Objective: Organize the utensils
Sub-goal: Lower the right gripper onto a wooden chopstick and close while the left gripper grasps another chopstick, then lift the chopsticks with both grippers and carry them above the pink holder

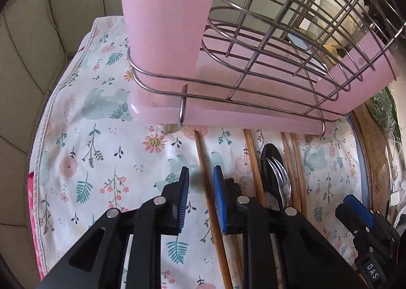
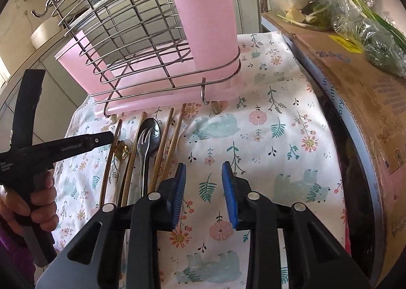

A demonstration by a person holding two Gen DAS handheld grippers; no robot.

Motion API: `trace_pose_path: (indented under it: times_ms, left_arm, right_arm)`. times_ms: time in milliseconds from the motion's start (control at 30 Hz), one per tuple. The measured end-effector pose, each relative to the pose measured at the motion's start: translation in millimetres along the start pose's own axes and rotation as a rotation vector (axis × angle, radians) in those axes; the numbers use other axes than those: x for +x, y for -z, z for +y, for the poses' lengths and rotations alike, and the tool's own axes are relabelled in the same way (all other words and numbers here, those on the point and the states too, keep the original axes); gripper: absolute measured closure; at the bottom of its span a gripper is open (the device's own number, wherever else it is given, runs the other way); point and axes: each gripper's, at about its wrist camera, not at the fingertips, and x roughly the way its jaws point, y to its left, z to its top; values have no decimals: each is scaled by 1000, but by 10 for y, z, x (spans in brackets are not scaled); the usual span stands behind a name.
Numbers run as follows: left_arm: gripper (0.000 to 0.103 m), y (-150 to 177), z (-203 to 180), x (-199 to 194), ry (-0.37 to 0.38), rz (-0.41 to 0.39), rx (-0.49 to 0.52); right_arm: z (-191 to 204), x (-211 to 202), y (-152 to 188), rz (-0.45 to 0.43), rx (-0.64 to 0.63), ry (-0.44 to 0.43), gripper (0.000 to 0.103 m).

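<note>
Left gripper (image 2: 101,139) marked "Gastrobot", right gripper (image 1: 352,204) tagged "DAS"

place: home kitchen | signs: wire utensil rack (image 2: 142,35), floral cloth (image 2: 266,136) on worktop, cutlery (image 2: 147,141), bagged greens (image 2: 375,35)

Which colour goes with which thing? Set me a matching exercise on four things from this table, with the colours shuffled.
Things:
1. spoon
2. drip tray
3. chopsticks
4. wire rack

Colours:
A. silver
B. brown
C. black
D. pink

Pairs: 1-C, 2-D, 3-B, 4-A
</note>
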Motion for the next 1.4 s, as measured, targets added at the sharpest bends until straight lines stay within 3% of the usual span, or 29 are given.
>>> trace_pose_path:
  times_ms: [133,233,500,600,667,833,967,1233,1400]
  left_arm:
    - [84,-36,-48,116,-24,2,10]
    - [96,-63,-51,150,-44,-9,21]
    - [98,-39,204,-34,-4,-35,1]
    - [98,-7,307,-67,0,-30,-3]
    - [98,7,368,-65,-4,-22,-6]
    - [98,31,492,-63,-4,4,17]
    - [98,62,563,-69,-7,24,44]
    - [97,50,473,-33,-14,60,61]
    - [98,-75,225,139,-31,56,74]
  right_arm:
    - [-11,60,-36,31,7,-29,73]
    - [-8,130,-69,59,16,-55,73]
    - [79,346,-216,112,41,-104,73]
    - [111,435,-291,126,44,-98,73]
    - [159,526,-343,142,38,-90,83]
    - [258,724,-412,179,19,-49,85]
    - [304,759,-454,184,6,-16,96]
    - [21,572,-329,231,25,-12,96]
    - [21,587,-326,272,5,-2,96]
